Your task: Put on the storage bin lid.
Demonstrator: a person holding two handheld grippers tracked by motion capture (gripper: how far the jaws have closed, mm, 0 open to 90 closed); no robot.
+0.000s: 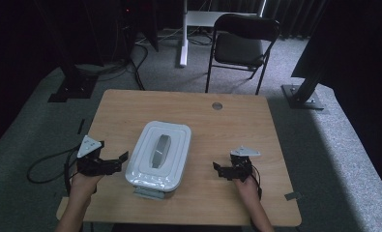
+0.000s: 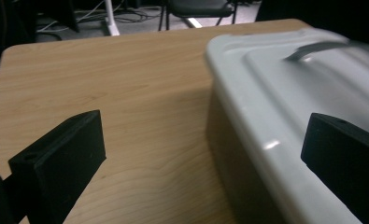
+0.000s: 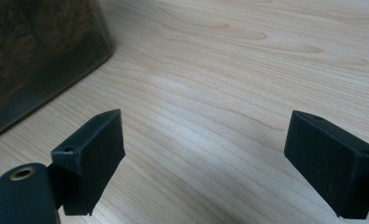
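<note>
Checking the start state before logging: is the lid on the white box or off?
On. The lid sits flat and square on the box, its grey handle on top. Whether the latches are fastened: cannot tell.

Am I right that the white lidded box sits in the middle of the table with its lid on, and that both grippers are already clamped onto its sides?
Not quite. The white lidded box is mid-table with its lid on, but neither gripper is clamped: the high view shows the left gripper and right gripper apart from it, and both gripper views show open jaws.
</note>
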